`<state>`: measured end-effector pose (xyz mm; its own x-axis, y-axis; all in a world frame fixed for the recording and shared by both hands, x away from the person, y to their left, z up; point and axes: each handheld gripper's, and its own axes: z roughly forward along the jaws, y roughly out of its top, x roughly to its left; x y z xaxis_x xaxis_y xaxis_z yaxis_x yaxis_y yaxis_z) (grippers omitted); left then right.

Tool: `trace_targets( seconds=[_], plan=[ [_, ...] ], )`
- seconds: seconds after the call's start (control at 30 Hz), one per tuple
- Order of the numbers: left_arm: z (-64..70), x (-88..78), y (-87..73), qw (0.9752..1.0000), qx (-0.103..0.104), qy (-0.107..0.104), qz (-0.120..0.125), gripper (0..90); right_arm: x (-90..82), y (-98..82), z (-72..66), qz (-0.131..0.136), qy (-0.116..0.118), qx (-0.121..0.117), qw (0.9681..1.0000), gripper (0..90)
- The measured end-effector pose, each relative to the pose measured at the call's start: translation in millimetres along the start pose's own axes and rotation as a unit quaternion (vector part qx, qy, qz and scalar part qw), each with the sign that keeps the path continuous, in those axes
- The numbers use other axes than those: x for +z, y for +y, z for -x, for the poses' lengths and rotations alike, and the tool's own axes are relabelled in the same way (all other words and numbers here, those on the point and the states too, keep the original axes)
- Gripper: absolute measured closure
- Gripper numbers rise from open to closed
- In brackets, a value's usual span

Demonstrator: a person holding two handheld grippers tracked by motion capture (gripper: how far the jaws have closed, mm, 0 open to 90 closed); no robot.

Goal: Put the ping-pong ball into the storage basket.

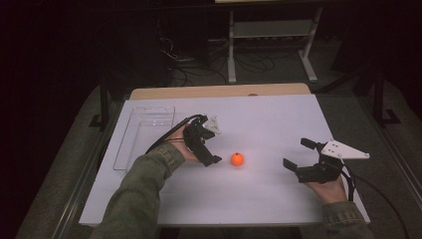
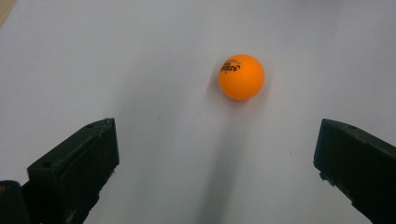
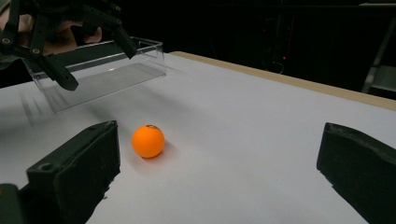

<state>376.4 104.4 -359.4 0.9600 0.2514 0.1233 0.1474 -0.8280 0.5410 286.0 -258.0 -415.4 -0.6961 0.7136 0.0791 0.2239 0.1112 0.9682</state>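
One small orange plastic ball (image 1: 237, 159) with a dark printed logo is seen sitting bare on the white-covered desk (image 1: 268, 119), roughly at the centre, just past the left tool (image 1: 213, 145) at about its 3 o'clock in the high view. In the left gripper view the ball is framed ahead of the jaws, a bit toward 1 o'clock, not yet between them. The left tool is spread wide with nothing held; the right tool (image 1: 296, 154), well apart at the ball's 3 o'clock, is also gaped wide and empty. What could go wrong, probably: the ball is round and light, so if one jaw gets there first it would likely be nudged and sent rolling off across the slick sheet, maybe toward the edge. An off-centre squeeze could also pop it out sideways. A clear rectangular plastic tray (image 1: 145, 130) is parked at the ball's 10 o'clock, empty as far as can be told. Count: one ball, one tray, two tools.
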Motion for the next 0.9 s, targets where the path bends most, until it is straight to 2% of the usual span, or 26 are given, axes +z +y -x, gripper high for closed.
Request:
trace_targets(
  seconds=[0.47, 0.9],
  plan=[
    [-2.3, 13.9, 4.8, 0.9998, 0.009, -0.004, -0.015, 0.0, -0.5, 0.2, 0.5, 0.002, -0.001, 0.0, 1.0, 0.0],
    [-2.3, 25.6, 15.8, 0.9989, 0.028, -0.013, -0.036, 0.0, -0.4, 0.4, -0.1, 0.003, 0.0, 0.002, 1.0, 0.0]
  ],
)
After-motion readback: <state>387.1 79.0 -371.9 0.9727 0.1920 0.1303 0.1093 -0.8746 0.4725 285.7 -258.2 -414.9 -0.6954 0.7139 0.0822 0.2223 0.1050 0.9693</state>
